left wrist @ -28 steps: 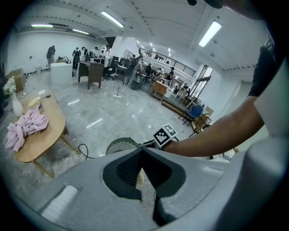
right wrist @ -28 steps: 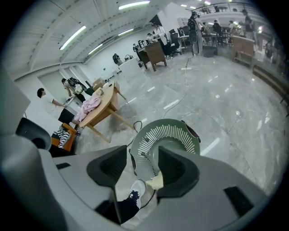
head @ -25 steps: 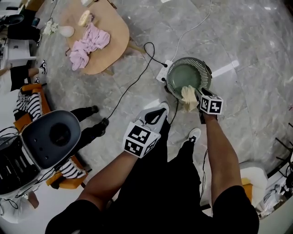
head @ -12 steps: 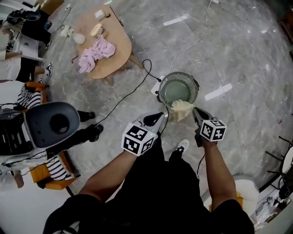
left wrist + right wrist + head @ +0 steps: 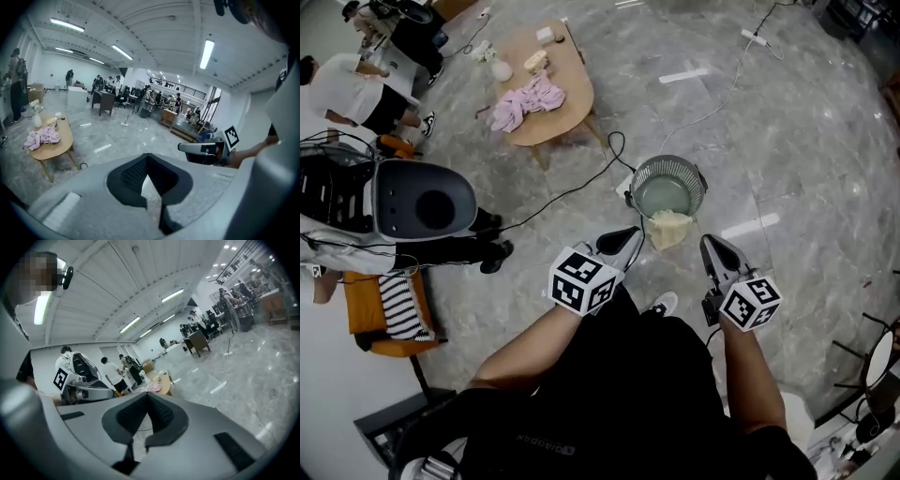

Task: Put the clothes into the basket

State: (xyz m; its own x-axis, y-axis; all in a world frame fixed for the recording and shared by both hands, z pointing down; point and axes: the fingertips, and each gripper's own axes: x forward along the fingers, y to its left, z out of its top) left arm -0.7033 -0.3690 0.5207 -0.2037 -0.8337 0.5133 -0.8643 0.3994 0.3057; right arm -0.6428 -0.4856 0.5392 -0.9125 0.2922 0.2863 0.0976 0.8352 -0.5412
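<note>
Since only the head view looks down at the floor, it alone shows the task's things together: at upper left a wooden table point(image 5: 567, 103) carries a heap of pink clothes point(image 5: 528, 101), and further right the round basket point(image 5: 692, 178) stands on the marble floor with a cream cloth point(image 5: 670, 228) draped over its near rim. In front of the basket, the left gripper point(image 5: 630, 234) and the right gripper point(image 5: 709, 244) are held up on either side of that cloth, touching neither it nor the basket. Neither gripper view takes in the basket or the cream cloth; both look out level across a large hall. Seen from the left gripper view, the left gripper point(image 5: 147, 157) has its jaws together with nothing between them; the table point(image 5: 58, 145) and pink clothes point(image 5: 42, 137) lie far to the left and the right gripper point(image 5: 201, 147) to the right. From the right gripper view, the right gripper point(image 5: 147, 397) is likewise closed and empty, with the left gripper point(image 5: 86, 392) at left and the pink clothes point(image 5: 152, 387) small beyond.
</note>
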